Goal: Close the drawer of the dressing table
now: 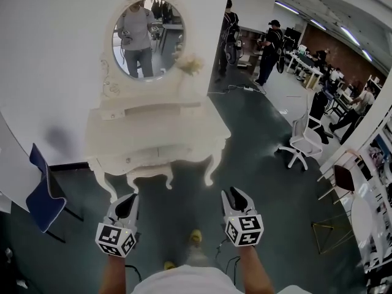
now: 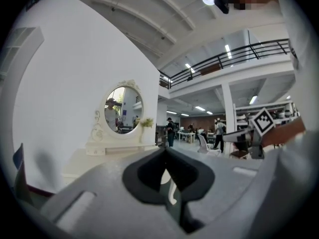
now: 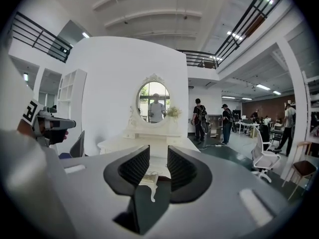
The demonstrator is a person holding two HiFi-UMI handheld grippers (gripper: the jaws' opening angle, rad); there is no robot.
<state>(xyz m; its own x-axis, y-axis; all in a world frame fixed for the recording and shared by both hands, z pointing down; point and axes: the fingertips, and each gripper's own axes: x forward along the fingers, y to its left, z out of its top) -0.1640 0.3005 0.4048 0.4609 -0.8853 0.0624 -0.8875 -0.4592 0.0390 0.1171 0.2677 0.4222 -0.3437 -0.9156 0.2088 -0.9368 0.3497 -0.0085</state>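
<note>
At the far left a blue chair [image 1: 40,195] stands beside the dressing table [image 1: 153,124], well clear of the path. The left gripper [image 1: 127,205] is held low and level, near the person and well apart from the table. In the left gripper view its jaws [image 2: 165,153] meet at the tips with nothing between them, which suits a push. A closed tip gives one firm nose to press with.

The drawer [image 1: 150,158] sits in the front band just under the table top, below the oval mirror [image 1: 147,38]. It seems to stand out a little, though glare on the white makes it hard to tell how far.

To the right, the right gripper [image 1: 237,199] is also short of the table. Its jaws [image 3: 158,166] stand wide apart and empty.

The step in hand looks like the approach. To do it well, both grippers should come in level and square to the drawer front. They should meet it on either side of the middle and push evenly so it does not skew. The white office chair [image 1: 303,143] at the far right is no obstacle.
</note>
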